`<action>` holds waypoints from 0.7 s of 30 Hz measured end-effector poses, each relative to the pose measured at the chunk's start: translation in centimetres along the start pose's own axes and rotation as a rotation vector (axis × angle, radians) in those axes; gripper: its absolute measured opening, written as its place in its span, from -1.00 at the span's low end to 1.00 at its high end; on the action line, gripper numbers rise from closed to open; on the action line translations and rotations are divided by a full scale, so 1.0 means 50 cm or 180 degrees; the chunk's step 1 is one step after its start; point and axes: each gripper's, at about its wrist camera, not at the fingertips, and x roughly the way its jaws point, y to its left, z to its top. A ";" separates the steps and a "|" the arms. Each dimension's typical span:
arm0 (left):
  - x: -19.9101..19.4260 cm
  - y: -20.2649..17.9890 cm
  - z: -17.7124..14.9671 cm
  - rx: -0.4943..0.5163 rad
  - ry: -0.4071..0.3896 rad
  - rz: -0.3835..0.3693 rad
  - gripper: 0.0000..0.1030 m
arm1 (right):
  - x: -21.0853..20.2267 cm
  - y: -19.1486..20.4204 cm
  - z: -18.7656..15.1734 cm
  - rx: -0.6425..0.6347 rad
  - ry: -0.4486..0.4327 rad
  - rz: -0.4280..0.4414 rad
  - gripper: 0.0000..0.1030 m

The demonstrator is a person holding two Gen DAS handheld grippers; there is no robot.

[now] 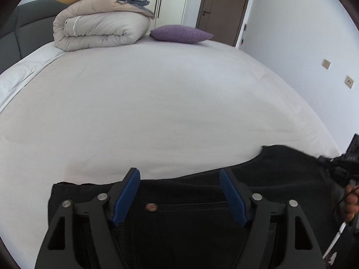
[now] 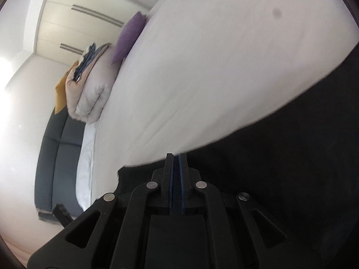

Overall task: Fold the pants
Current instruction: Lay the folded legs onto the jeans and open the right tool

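We see the black pants lying at the near edge of the white bed, waistband button up. Our left gripper hovers over the waistband, its blue fingers spread wide around nothing. Our right gripper has its fingers pressed together over the dark cloth; whether they pinch it we cannot tell. A folded duvet and purple pillow sit at the far end.

Both my fisheye views bend hard at the rims, with dark vignette corners. My left view is evenly lit by soft daylight and sharp; the bed sheet reads clean, shadows faint. My right view is tilted and motion-blurred, with strong white glare washing out its left edge. The black pants show no detail there, only a smeared edge.
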 end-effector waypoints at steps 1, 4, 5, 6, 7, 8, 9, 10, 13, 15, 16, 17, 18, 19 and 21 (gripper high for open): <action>-0.009 -0.031 0.005 0.0012 -0.0051 -0.0073 0.65 | 0.013 0.021 -0.023 -0.0074 0.0172 0.0106 -0.92; 0.003 -0.136 0.008 0.0187 0.0005 -0.0279 0.81 | 0.089 0.093 -0.077 -0.0344 0.0643 0.0477 -0.92; 0.022 -0.171 0.001 0.0299 0.0112 -0.0335 0.81 | 0.114 0.105 -0.088 -0.0386 0.0781 0.0560 -0.92; 0.044 -0.198 -0.014 0.0426 0.0220 -0.0258 0.81 | 0.137 0.105 -0.091 -0.0390 0.0893 0.0559 -0.92; 0.067 -0.218 -0.028 0.0519 0.0330 -0.0164 0.81 | 0.153 0.094 -0.090 -0.0330 0.0920 0.0480 -0.94; 0.096 -0.227 -0.045 0.0555 0.0485 -0.0121 0.80 | 0.160 0.068 -0.082 -0.0161 0.0898 0.0490 -0.98; 0.105 -0.230 -0.071 0.0540 0.0584 -0.0094 0.80 | 0.147 0.032 -0.068 0.0051 0.0853 0.0621 -1.00; 0.116 -0.226 -0.086 0.0524 0.0615 -0.0082 0.79 | 0.123 0.003 -0.046 0.0187 0.0745 0.0653 -1.00; 0.106 -0.216 -0.088 0.0450 0.0532 -0.0142 0.79 | 0.013 -0.084 0.035 0.0380 0.0260 0.0489 -1.00; 0.103 -0.216 -0.087 0.0459 0.0546 -0.0109 0.79 | -0.031 -0.146 0.075 0.0555 -0.0020 0.0422 -1.00; 0.102 -0.216 -0.090 0.0478 0.0550 -0.0087 0.79 | -0.079 -0.179 0.095 0.0601 -0.0188 0.0380 -1.00; 0.097 -0.216 -0.091 0.0497 0.0553 -0.0057 0.79 | -0.128 -0.213 0.109 0.0639 -0.0358 0.0298 -1.00; 0.094 -0.218 -0.093 0.0522 0.0563 -0.0021 0.79 | -0.175 -0.244 0.123 0.0688 -0.0523 0.0241 -1.00; 0.092 -0.221 -0.095 0.0545 0.0575 0.0010 0.79 | -0.224 -0.278 0.132 0.0729 -0.0662 0.0212 -1.00; 0.087 -0.221 -0.103 0.0576 0.0602 0.0062 0.80 | -0.322 -0.333 0.135 0.0717 -0.0859 0.0135 -1.00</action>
